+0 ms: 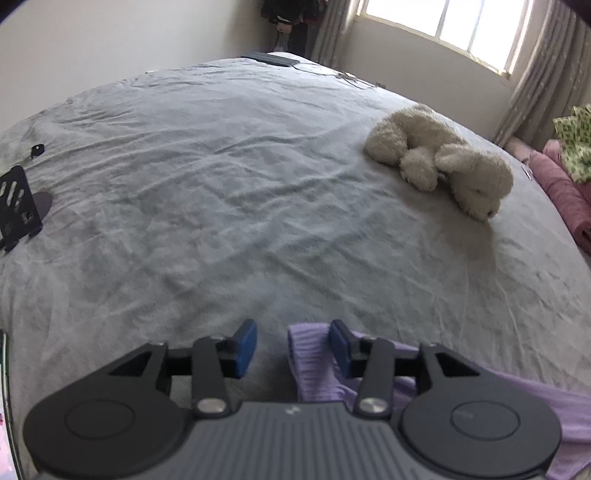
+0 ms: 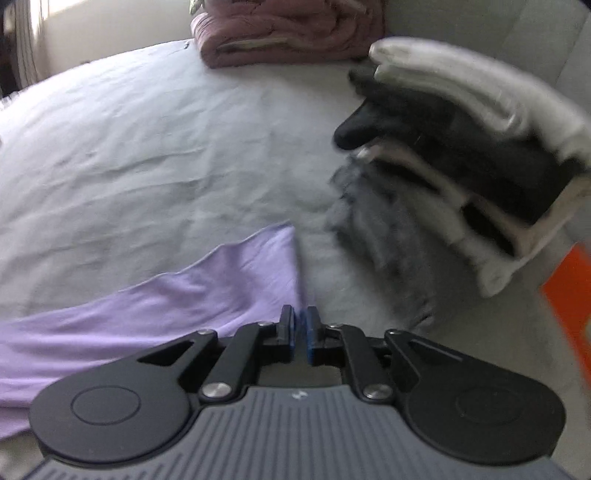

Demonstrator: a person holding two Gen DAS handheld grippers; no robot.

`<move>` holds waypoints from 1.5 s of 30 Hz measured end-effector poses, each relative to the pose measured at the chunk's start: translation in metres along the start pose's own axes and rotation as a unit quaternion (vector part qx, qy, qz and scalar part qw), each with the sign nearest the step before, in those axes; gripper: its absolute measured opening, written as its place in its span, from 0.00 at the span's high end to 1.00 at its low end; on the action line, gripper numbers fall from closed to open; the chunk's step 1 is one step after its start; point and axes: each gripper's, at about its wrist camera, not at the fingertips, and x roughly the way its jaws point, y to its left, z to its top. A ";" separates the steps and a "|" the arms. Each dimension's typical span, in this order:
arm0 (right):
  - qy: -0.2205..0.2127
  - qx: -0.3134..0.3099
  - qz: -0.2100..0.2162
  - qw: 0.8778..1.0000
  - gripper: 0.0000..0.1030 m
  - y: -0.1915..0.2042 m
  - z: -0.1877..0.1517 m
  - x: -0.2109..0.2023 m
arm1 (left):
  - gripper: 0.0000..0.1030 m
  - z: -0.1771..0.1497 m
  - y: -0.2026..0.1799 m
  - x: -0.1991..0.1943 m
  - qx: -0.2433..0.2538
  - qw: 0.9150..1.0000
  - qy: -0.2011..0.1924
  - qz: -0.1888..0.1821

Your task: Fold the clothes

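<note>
Left wrist view, gripper: your left gripper (image 1: 293,347) has its 2 blue pads spread wide and holds nothing. The right pad (image 1: 340,347) rests over the ribbed edge of the lilac garment (image 1: 314,373), so you look lined up to take that edge, not yet gripping it.

Left wrist view, garment: it lies at the near right of the grey bedsheet (image 1: 236,192), running under the gripper body. The ribbed band looks like a hem or cuff, a firm place to pinch.

Left wrist view, surroundings: a cream plush dog (image 1: 439,162) lies well apart on the far right. A black perforated bracket (image 1: 16,206) sits at the left edge. Pink bedding (image 1: 561,192) is rolled at the right edge, under a green-patterned cloth (image 1: 576,144). The middle of the bed is open, which suits laying the garment flat.

Right wrist view, gripper: your right gripper (image 2: 303,332) has its pads nearly together. They sit at the lilac garment's (image 2: 155,314) right edge, but whether cloth is pinched between them I cannot tell.

Right wrist view, garment: it spreads flat from near left toward a pointed corner in the middle.

Right wrist view, pile: a motion-blurred stack of white, black and grey clothes (image 2: 454,147) stands near right, beside an orange object (image 2: 569,295). A folded dusty-pink quilt (image 2: 288,33) sits far.

Next move: probably close the left pads on the ribbed edge, so both ends are held.
</note>
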 end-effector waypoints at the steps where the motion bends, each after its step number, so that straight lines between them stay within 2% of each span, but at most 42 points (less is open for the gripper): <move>1: -0.008 -0.008 -0.007 1.000 0.90 0.001 0.000 -0.003 | 0.54 0.001 0.002 0.000 -0.003 1.000 -0.002 0.002; 3: -0.022 -0.017 -0.010 1.000 0.89 0.003 0.001 -0.008 | 0.50 0.002 0.004 0.001 -0.004 1.000 0.002 -0.006; 9: -0.067 -0.064 0.027 0.995 0.88 0.025 0.002 -0.020 | 0.50 -0.002 -0.003 0.004 0.012 1.000 0.014 -0.024; 13: -0.079 -0.103 0.083 0.988 0.87 0.042 0.002 -0.026 | 0.53 -0.007 -0.010 0.008 0.034 0.999 0.020 -0.031; 14: -0.081 -0.114 0.093 0.986 0.87 0.048 0.003 -0.024 | 0.61 -0.008 -0.012 0.009 0.040 0.998 0.022 -0.032; 15: -0.083 -0.121 0.099 0.984 0.87 0.052 0.003 -0.023 | 0.75 -0.010 -0.014 0.009 0.045 0.998 0.023 -0.033; 17: -0.083 -0.133 0.113 0.981 0.85 0.059 0.004 -0.019 | 0.81 -0.013 -0.018 0.011 0.057 0.997 0.026 -0.035; 19: -0.081 -0.143 0.130 0.978 0.81 0.067 0.005 -0.014 | 0.81 -0.012 -0.018 0.010 0.059 0.997 0.025 -0.038; 20: -0.079 -0.148 0.143 0.975 0.74 0.072 0.005 -0.013 | 0.81 -0.011 -0.017 0.010 0.055 0.997 0.024 -0.040; 21: -0.077 -0.154 0.155 0.973 0.61 0.077 0.005 -0.011 | 0.81 -0.010 -0.014 0.009 0.048 0.998 0.026 -0.041; 23: -0.075 -0.186 0.188 0.961 0.58 0.095 -0.002 -0.017 | 0.80 -0.008 -0.009 0.009 0.035 0.998 0.029 -0.043; 26: -0.083 -0.251 0.235 0.935 0.58 0.129 -0.014 -0.030 | 0.79 -0.009 -0.006 0.011 0.035 0.998 0.033 -0.044; 29: -0.087 -0.310 0.260 0.910 0.58 0.159 -0.020 -0.035 | 0.79 -0.012 -0.006 0.013 0.040 0.997 0.041 -0.052; 31: -0.074 -0.329 0.263 0.904 0.57 0.171 -0.019 -0.031 | 0.81 -0.014 -0.005 0.015 0.045 0.997 0.044 -0.050; 32: -0.059 -0.339 0.271 0.899 0.63 0.175 -0.019 -0.028 | 0.83 -0.014 -0.004 0.015 0.045 0.997 0.043 -0.050; 33: -0.053 -0.350 0.273 0.894 0.82 0.179 -0.018 -0.027 | 0.84 -0.014 -0.003 0.013 0.045 0.997 0.039 -0.052; 34: -0.045 -0.359 0.285 0.888 0.95 0.182 -0.017 -0.028 | 0.86 -0.013 -0.002 0.011 0.045 0.997 0.036 -0.053; 35: -0.044 -0.374 0.283 0.882 1.00 0.187 -0.017 -0.031 | 0.92 -0.012 -0.002 0.009 0.044 0.997 0.032 -0.055; 38: -0.079 -0.422 0.245 0.869 1.00 0.200 -0.021 -0.041 | 0.96 -0.010 -0.002 0.003 0.040 0.997 0.017 -0.060; 42: -0.131 -0.405 0.214 0.879 1.00 0.207 -0.016 -0.041 | 0.96 -0.009 -0.002 0.003 0.036 0.998 0.008 -0.050; 45: -0.146 -0.419 0.189 0.876 1.00 0.218 -0.022 -0.034 | 0.96 -0.010 -0.004 0.004 0.041 0.998 0.003 -0.041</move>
